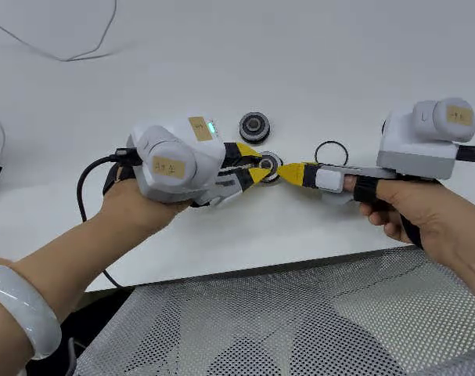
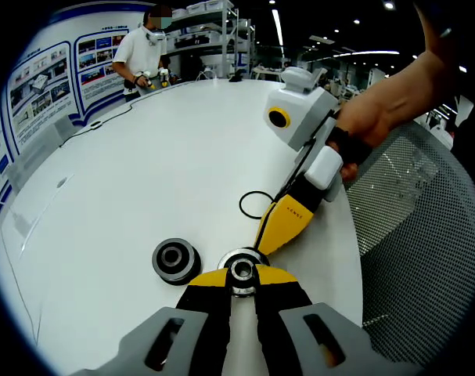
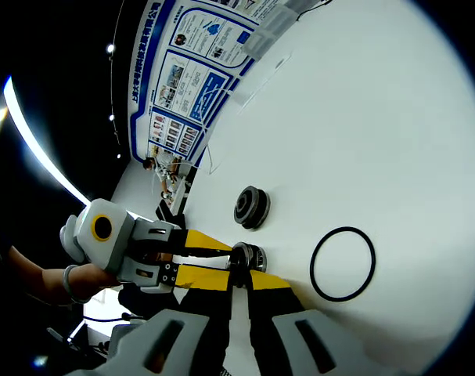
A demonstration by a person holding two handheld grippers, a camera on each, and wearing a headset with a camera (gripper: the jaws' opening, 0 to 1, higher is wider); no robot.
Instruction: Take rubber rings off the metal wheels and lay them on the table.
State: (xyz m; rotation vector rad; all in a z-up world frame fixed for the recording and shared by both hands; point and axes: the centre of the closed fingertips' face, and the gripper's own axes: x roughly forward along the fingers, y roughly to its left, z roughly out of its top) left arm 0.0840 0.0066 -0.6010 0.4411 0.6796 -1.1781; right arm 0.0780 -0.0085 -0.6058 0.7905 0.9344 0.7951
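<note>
Nearest the person, the left gripper [image 1: 255,163] has its fingers [image 2: 211,279] clamped on a wheel [image 2: 242,269], held low over the bench [image 1: 221,235] close to its near edge. The right gripper [image 1: 287,172] meets it from the other side. Its fingers [image 2: 284,223] are drawn together, tips at the wheel's rim, but it cannot be told whether any rubber is pinched between them. Just beyond, a loose ring [image 3: 311,264] lies flat on the bench. Farther off a second wheel [image 1: 254,125] sits apart, its dark band seemingly still on.

The main risk is probably the pull itself. The wheel is small and round, so a sideways tug from the right gripper could twist it out of the left fingers. This close to the edge, it might then roll off the bench. A stretched ring could also slip from the fingertips and snap back onto the wheel or spring away.
</note>
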